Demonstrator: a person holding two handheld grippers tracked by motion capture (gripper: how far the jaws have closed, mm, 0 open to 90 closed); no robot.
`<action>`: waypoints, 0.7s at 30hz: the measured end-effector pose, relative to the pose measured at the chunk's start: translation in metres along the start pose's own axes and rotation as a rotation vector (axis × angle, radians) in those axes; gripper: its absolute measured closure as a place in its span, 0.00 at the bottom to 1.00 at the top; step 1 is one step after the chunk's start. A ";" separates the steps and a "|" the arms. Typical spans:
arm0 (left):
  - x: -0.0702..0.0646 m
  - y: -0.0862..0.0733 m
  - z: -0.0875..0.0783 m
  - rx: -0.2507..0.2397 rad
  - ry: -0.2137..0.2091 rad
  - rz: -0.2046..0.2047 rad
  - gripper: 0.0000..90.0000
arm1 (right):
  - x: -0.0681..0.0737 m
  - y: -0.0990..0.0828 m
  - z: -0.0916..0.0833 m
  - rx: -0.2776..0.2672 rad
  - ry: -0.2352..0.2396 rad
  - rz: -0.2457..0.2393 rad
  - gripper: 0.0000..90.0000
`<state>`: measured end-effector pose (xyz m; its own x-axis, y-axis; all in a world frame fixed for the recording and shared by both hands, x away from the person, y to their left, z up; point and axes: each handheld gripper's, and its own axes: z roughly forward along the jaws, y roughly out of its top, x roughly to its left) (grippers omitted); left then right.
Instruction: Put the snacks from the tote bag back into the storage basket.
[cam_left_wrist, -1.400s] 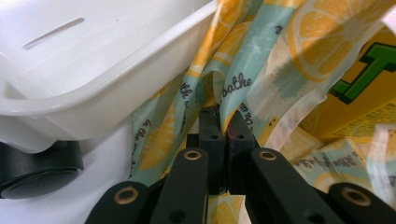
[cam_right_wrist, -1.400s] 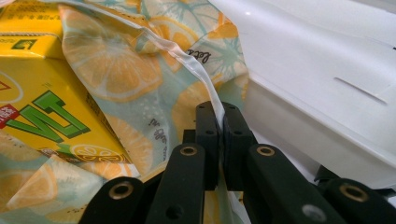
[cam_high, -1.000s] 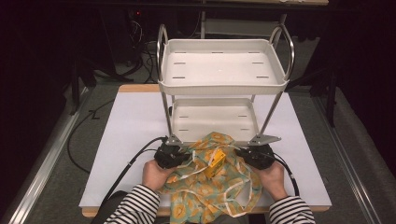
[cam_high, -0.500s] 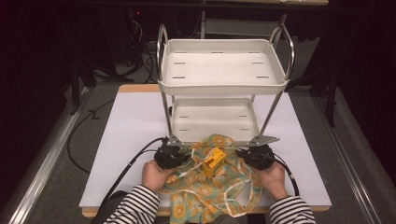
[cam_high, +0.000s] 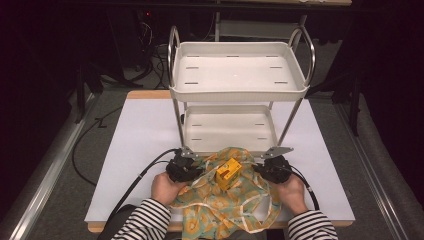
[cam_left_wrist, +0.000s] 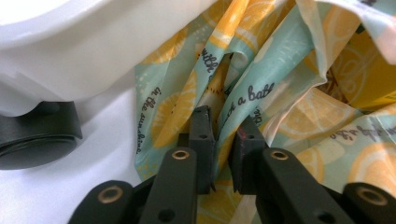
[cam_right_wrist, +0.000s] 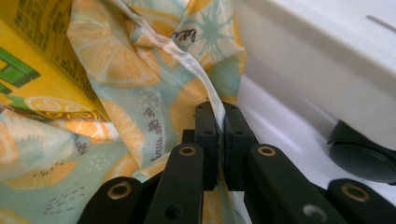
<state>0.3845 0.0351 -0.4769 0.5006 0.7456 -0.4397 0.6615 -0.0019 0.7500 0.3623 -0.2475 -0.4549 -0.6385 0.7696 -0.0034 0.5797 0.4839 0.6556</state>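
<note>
A lemon-print bag (cam_high: 225, 210) lies crumpled at the table's front edge with a yellow box (cam_high: 228, 173) sitting in its open mouth. My left gripper (cam_high: 196, 173) is at the bag's left rim. In the left gripper view its jaws (cam_left_wrist: 223, 126) have just been opening and stand slightly apart, with a fold of the bag (cam_left_wrist: 289, 121) loose between them. My right gripper (cam_high: 260, 170) is at the bag's right rim. In the right gripper view it (cam_right_wrist: 220, 109) is shut on the thin edge of the bag (cam_right_wrist: 116, 79), with the box (cam_right_wrist: 28, 60) at the upper left.
A white two-tier cart (cam_high: 240, 95) stands on the white table (cam_high: 145, 130) just behind the bag. Its lower tray (cam_left_wrist: 70, 46) and black casters (cam_left_wrist: 37, 135) (cam_right_wrist: 362, 156) sit close beside both grippers. Cables trail off the front left and right.
The fabric around the yellow box has shifted slightly. Both hands stay where they were.
</note>
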 end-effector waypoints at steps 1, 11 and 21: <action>0.000 0.000 0.000 -0.003 0.001 -0.003 0.88 | 0.000 0.000 0.001 0.000 0.001 -0.004 0.97; -0.009 0.006 -0.019 -0.090 -0.034 -0.025 0.56 | -0.001 -0.003 0.000 0.008 0.000 0.002 0.97; -0.018 0.017 -0.059 -0.175 -0.082 -0.050 0.49 | 0.001 -0.003 0.002 0.025 -0.005 -0.007 0.97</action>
<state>0.3538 0.0608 -0.4270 0.5183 0.6850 -0.5120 0.5832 0.1548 0.7974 0.3609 -0.2479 -0.4581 -0.6406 0.7678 -0.0117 0.5876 0.5000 0.6362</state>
